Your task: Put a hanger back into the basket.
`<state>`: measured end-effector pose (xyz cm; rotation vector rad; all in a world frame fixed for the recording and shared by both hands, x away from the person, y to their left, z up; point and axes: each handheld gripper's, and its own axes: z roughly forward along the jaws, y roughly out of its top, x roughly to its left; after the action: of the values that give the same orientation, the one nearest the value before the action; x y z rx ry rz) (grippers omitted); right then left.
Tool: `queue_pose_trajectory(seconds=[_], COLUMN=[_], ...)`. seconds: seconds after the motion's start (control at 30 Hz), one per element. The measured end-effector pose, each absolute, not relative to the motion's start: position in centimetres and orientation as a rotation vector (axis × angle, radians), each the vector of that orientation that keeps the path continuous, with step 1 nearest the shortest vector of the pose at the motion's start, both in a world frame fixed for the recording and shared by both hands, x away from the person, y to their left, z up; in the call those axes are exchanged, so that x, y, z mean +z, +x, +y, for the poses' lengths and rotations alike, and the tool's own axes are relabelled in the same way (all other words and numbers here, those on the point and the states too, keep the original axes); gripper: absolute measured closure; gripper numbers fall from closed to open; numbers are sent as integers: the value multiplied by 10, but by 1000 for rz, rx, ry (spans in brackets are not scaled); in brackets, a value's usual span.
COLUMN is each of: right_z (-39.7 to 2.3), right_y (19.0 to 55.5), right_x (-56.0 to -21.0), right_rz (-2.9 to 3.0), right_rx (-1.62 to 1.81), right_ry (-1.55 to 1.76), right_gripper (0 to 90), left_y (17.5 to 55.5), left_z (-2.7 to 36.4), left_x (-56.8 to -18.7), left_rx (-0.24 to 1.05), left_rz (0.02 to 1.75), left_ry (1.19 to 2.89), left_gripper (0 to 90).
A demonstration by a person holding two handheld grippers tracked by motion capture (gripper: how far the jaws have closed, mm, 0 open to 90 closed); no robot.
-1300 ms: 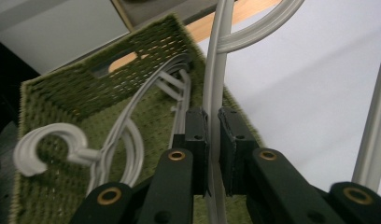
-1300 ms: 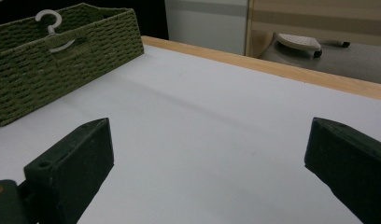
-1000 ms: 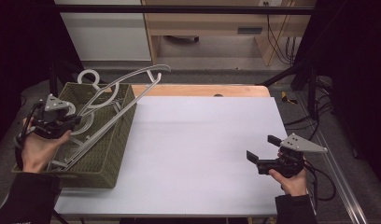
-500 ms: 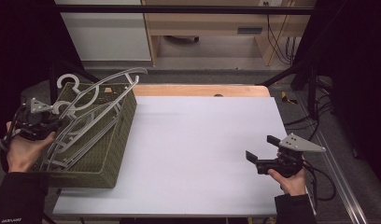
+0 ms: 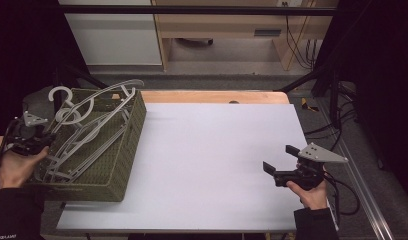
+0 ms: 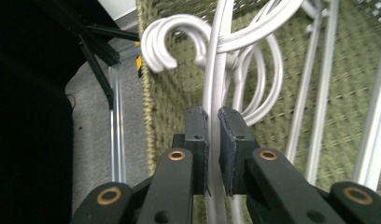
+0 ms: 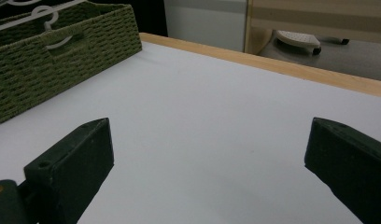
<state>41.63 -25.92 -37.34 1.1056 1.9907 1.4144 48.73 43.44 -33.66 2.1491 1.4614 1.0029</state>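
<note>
Jaws of the left gripper (image 6: pixel 213 135) are clamped on a hanger (image 6: pixel 215 70) for lifting from the basket (image 5: pixel 123 150), frame left; right gripper (image 5: pixel 283 162) jaws are held apart, waiting lower right.

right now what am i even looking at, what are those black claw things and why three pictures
A person sits at a white table, holding a hand-operated two-jaw gripper in each hand. The high view looks down from above; the other two pictures come from cameras riding on each gripper, looking along its black jaws. A green woven basket of grey plastic hangers sits at the table's left edge. The left gripper is shut on one hanger's rod. The right gripper hovers open over bare table, holding nothing.
</note>
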Motion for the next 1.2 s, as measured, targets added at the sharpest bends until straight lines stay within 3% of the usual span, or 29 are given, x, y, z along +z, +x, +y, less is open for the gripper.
queue_pose_trajectory(seconds=[0.57,0.83,1.2], right_z=[-258,-259,-258], right_y=[417,416,416], right_x=[-375,-374,-374], right_rz=[2004,1998,1994], right_rx=[1405,1408,1407], right_ry=[1099,1100,1105], right_gripper=[15,15,15], left_y=[482,488,482], left_z=[448,433,437], left_x=[-352,-364,-372], left_rx=[1049,1110,1031], left_rz=[1513,1494,1490], left_ry=[2206,2336,2254], left_gripper=[824,824,812])
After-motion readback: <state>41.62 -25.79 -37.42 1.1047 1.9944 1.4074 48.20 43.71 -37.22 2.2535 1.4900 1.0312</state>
